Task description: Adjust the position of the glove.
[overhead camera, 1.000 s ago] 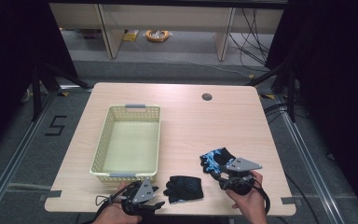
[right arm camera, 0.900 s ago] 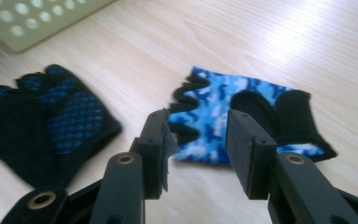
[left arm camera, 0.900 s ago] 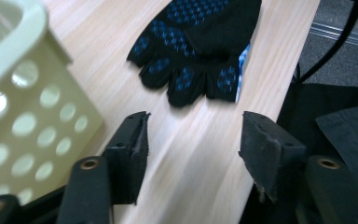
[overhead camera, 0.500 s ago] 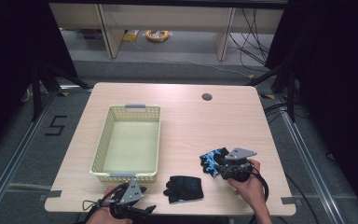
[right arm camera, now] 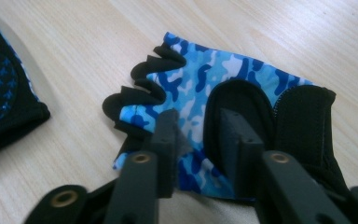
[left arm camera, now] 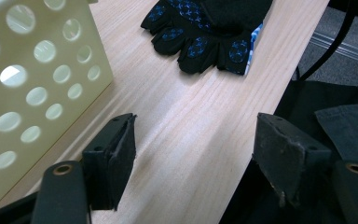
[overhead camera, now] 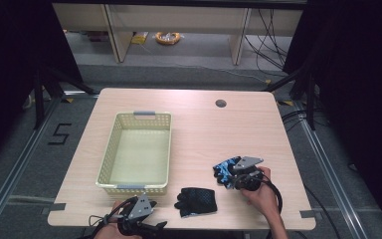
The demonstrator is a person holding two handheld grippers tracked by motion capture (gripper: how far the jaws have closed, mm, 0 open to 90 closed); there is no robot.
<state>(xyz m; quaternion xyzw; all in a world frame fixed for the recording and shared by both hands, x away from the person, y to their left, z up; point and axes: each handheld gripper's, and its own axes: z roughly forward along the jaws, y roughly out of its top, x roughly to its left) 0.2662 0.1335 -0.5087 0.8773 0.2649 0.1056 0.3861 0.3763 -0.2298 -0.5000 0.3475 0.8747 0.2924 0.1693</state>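
A blue camouflage glove (overhead camera: 223,168) (right arm camera: 242,70) lies flat on the table's right front. My right gripper (overhead camera: 231,175) (right arm camera: 198,126) is down on it. Its jaws have just been closing and stand narrowly apart, with glove fabric between them. A black glove with blue dots (overhead camera: 196,200) (left arm camera: 205,32) (right arm camera: 0,93) lies at the front middle. My left gripper (overhead camera: 155,225) (left arm camera: 193,135) hovers at the front edge, left of the black glove. Its jaws have just been opening and stand wide with only bare wood between them.
A pale yellow perforated basket (overhead camera: 107,154) (left arm camera: 37,70) stands on the left half of the wooden table (overhead camera: 219,129), close beside my left gripper. A round cable hole (overhead camera: 221,103) sits at the back right. Dark curtains flank both sides.
My right gripper has come down and leftward onto the blue glove, and its jaws have narrowed. The left gripper stayed near the front edge and its jaws spread wider.
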